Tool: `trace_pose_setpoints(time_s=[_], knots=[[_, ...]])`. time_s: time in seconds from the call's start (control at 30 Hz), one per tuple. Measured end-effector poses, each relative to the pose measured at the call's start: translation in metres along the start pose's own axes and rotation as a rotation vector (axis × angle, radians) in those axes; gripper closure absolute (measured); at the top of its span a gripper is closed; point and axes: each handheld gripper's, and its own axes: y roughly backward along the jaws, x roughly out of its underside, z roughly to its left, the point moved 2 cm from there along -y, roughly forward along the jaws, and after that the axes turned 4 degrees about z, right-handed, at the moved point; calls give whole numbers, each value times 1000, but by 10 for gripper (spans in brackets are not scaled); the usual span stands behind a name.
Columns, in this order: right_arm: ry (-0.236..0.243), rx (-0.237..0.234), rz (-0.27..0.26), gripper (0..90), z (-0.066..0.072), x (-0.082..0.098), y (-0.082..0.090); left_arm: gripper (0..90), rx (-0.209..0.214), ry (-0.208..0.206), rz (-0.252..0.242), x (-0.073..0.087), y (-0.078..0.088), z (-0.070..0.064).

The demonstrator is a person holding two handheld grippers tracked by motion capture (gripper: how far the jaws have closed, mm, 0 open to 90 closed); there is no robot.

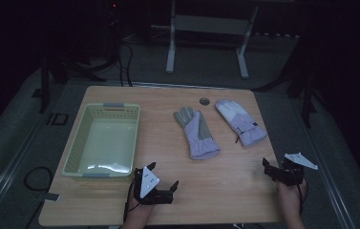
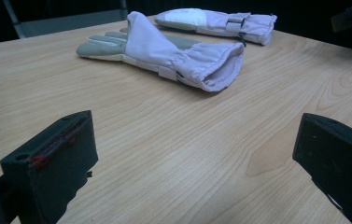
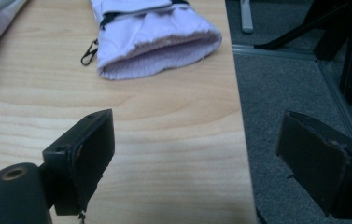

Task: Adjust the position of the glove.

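1. High view: two lilac gloves lie on the tabletop (image 1: 216, 191), the left glove (image 1: 196, 133) beside the right glove (image 1: 241, 122); a basket (image 1: 72, 152) sits to their left. Left tongs (image 1: 163, 177) and right tongs (image 1: 269, 168) hover near the front edge.
2. Left gripper view: left tongs (image 2: 194, 154) stand apart, empty; the left glove (image 2: 164, 51) lies ahead.
3. Right gripper view: right tongs (image 3: 197, 154) stand apart, empty, over the tabletop's edge; the right glove's cuff (image 3: 155, 46) lies ahead.

Matt wood-grain table (image 1: 225, 186) — soft lilac cloth gloves (image 1: 197, 133), fleecy inside; glossy plastic basket (image 1: 75, 148).
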Motion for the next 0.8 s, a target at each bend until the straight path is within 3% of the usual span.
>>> trace_pose_setpoints(time_s=[0.1, 0.2, 0.23, 0.3, 0.4, 0.63, 0.73, 0.8], knots=[[-44, -55, -3, 116, -2, -8, 4, 0, -2, 6, -3, 0, 0, 1], [9, -15, -45, 116, -2, -23, 13, 0, 0, 13, -1, 0, 0, 1], [7, -17, -51, 116, -2, -26, 14, 0, 0, 14, -3, 0, 0, 1], [-10, -64, -48, 116, -1, -33, 16, 0, -1, 11, -4, 0, 0, 1], [25, -74, -40, 116, 5, -46, 16, 0, 0, 10, -6, 0, 0, 1], [34, -123, -39, 139, 18, -80, 22, 0, 0, 4, -3, 0, 0, 0], [32, -181, -45, 151, 24, -95, 24, 0, 2, 1, -3, 0, 0, 0], [40, -147, -56, 178, 32, -105, 24, 0, 5, -2, -1, 0, 0, 0]])
